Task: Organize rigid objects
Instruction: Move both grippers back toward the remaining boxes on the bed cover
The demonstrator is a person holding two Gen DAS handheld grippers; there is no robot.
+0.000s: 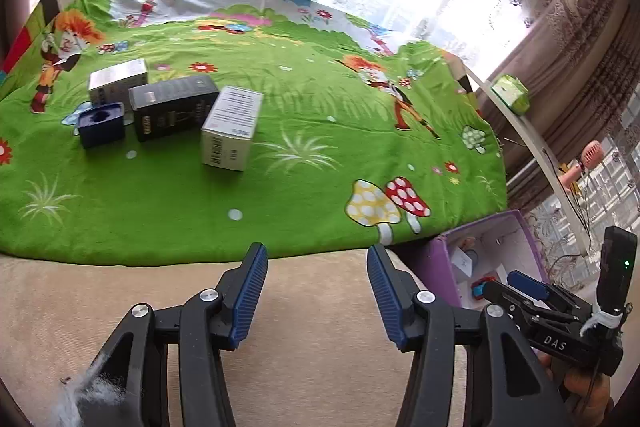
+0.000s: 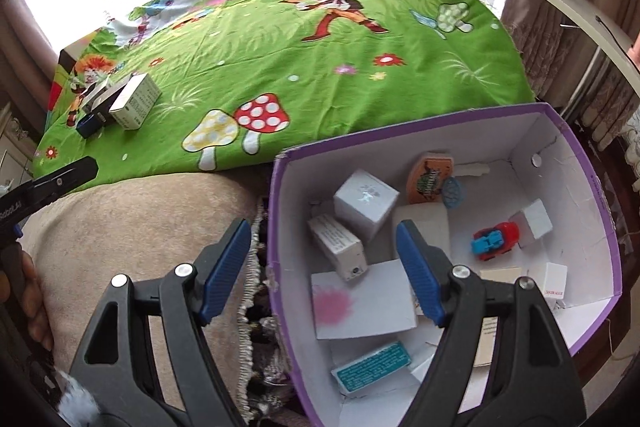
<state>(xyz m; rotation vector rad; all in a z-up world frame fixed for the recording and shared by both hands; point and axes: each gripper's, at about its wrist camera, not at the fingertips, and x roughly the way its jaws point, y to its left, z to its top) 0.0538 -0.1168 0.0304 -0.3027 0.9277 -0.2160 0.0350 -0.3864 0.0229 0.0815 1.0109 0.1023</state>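
- My left gripper (image 1: 318,291) has its jaws wide apart and holds nothing.
- My right gripper (image 2: 324,271) is also wide, empty, above the box (image 2: 576,163) rim.

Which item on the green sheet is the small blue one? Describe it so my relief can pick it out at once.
On the green cartoon sheet, find the cluster of four boxes at its left. The small blue box is the nearest-left one, touching the black box. It alone is blue, squat and open-topped.

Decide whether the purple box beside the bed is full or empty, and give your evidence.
Partly full. The purple box holds several small cartons, a red toy car and papers, yet bare white walls rise well above them.
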